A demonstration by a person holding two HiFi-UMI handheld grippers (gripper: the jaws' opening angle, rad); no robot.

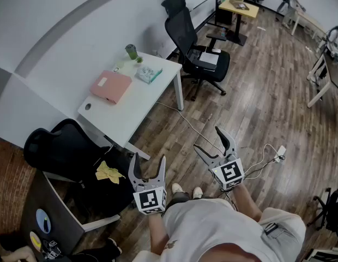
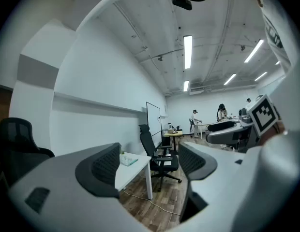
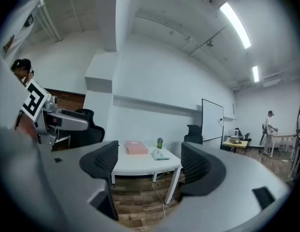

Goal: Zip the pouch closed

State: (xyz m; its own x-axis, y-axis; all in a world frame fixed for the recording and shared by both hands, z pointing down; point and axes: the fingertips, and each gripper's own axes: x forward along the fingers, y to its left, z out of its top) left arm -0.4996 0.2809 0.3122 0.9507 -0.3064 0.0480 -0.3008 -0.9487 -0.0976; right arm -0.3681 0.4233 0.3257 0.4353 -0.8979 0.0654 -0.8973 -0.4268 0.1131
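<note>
Standing on wood floor (image 1: 256, 102), well back from white table (image 1: 142, 100); holding left gripper (image 1: 149, 158) and right gripper (image 1: 208, 139) out level in front of the body, side by side, not touching each other.

Left gripper view: left gripper (image 2: 150, 163) with jaws spread wide, clamped on nothing, only open room between the pads; table corner (image 2: 135, 170) and teal tissue pack (image 2: 128, 160) far off between them.

Right gripper view: right gripper (image 3: 147, 163) likewise wide apart and empty; table (image 3: 140, 164) framed between the jaws at a distance.

Pink pouch (image 1: 111, 86) lying flat on the table, toward the wall side, well apart from both grippers, untouched; zip too small to make out, so cannot tell if open or closed. Same pink pouch (image 3: 136, 148) visible in right gripper view, left of green cup (image 3: 159, 143) and teal tissue pack (image 3: 161, 154).

Head view: green cup (image 1: 131, 51) at the table's back corner by the wall; teal tissue pack (image 1: 149, 73) near it, closer to the table's open edge; both apart from the pouch.

Black office chair (image 1: 196, 42) beyond the table's far end; second black chair (image 1: 60, 146) at the near end, yellow cloth (image 1: 108, 172) draped on its seat.

Cable (image 1: 185, 121) trailing over the floor from the table toward the feet; white plug block (image 1: 279, 153) on the floor right of the right gripper.

Yellow desk (image 1: 239, 7) far back; whiteboard (image 3: 212, 120) on the wall.
</note>
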